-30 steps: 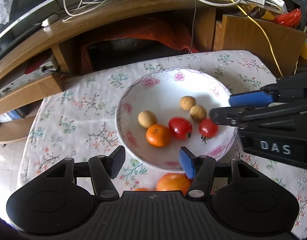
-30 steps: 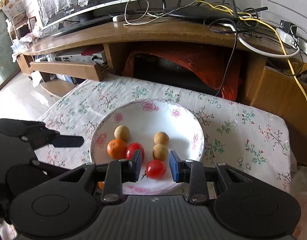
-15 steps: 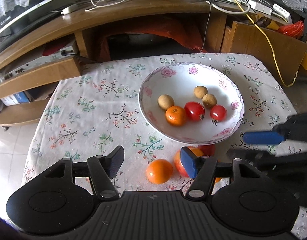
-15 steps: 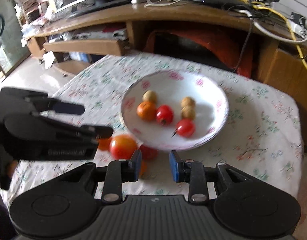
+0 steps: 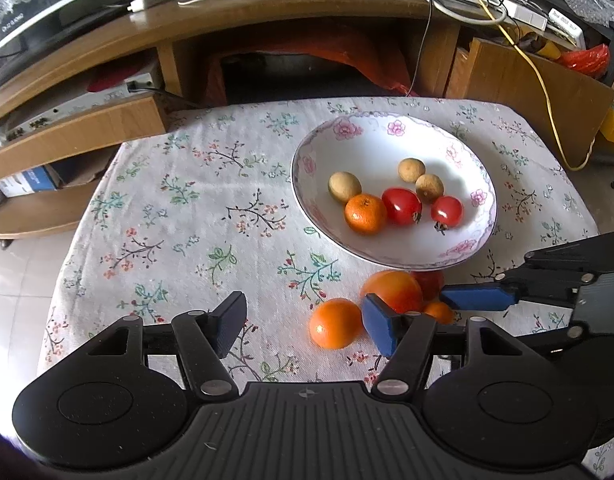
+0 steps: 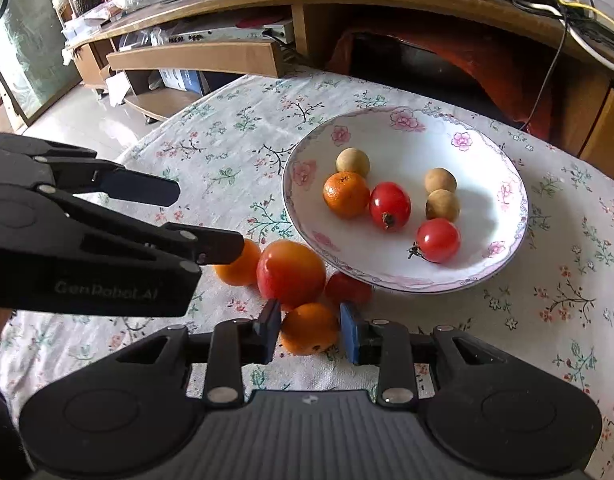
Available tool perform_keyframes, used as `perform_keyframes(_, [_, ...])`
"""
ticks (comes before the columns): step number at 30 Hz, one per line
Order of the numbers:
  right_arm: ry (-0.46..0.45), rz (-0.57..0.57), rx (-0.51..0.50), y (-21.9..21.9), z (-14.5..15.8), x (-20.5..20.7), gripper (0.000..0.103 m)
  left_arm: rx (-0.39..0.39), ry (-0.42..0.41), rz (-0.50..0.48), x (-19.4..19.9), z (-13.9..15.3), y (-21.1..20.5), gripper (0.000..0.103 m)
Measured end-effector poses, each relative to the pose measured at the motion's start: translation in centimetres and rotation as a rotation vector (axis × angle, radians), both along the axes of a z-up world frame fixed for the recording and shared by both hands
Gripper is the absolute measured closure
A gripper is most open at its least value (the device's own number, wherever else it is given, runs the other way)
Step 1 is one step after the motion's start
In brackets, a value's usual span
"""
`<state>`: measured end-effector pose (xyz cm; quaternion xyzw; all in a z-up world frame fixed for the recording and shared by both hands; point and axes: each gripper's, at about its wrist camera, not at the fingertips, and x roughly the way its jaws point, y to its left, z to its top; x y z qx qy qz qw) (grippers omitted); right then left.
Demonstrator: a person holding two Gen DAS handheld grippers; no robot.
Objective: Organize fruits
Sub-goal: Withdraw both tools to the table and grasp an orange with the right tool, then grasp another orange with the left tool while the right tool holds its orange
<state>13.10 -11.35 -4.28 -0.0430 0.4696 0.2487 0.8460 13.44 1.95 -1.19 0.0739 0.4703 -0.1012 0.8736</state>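
A white flowered plate (image 5: 391, 122) (image 6: 515, 184) holds three brown longans, a mandarin (image 6: 346, 194) and two cherry tomatoes. Loose fruit lies on the cloth in front of it: a large tomato (image 6: 291, 274) (image 5: 393, 290), an orange (image 5: 336, 323) (image 6: 239, 266), a small red tomato (image 6: 347, 288) and a small mandarin (image 6: 309, 328) (image 5: 439, 311). My right gripper (image 6: 309, 331) is open, its pads on either side of the small mandarin. My left gripper (image 5: 305, 325) (image 6: 207, 220) is open and holds nothing, with the orange just inside its right pad.
The flowered tablecloth (image 5: 195, 216) covers a small table. Behind it stands a wooden TV cabinet (image 5: 267, 12) with cables and a low shelf (image 6: 195, 56). A cardboard panel (image 5: 527, 80) leans at the back right. Tiled floor (image 6: 87, 120) lies to the left.
Both grippers pulled back from the plate toward the near edge. The right gripper came down over the loose fruit, and its pads now flank the small mandarin.
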Motion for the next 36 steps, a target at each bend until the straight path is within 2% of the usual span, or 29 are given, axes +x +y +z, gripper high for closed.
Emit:
perform_keyframes(11, [0.020,-0.009,-0.001,-1.2,0.0,-0.5,0.069,-0.012,0.034,-0.021,0.1,-0.9,0.0,0.033])
perform_keyframes(21, [0.037,-0.008,-0.021,-3.2,0.2,-2.5,0.069,0.098,0.039,-0.159,-0.1,-3.3,-1.2,0.037])
perform_keyframes(30, [0.034,0.000,-0.017,-3.3,0.2,-2.2,0.069,0.096,0.012,-0.184,0.4,-3.9,-2.0,0.037])
perform_keyframes(36, [0.030,0.003,-0.023,-3.4,0.2,-2.3,0.069,0.070,0.020,-0.189,0.2,-3.8,-2.0,0.051])
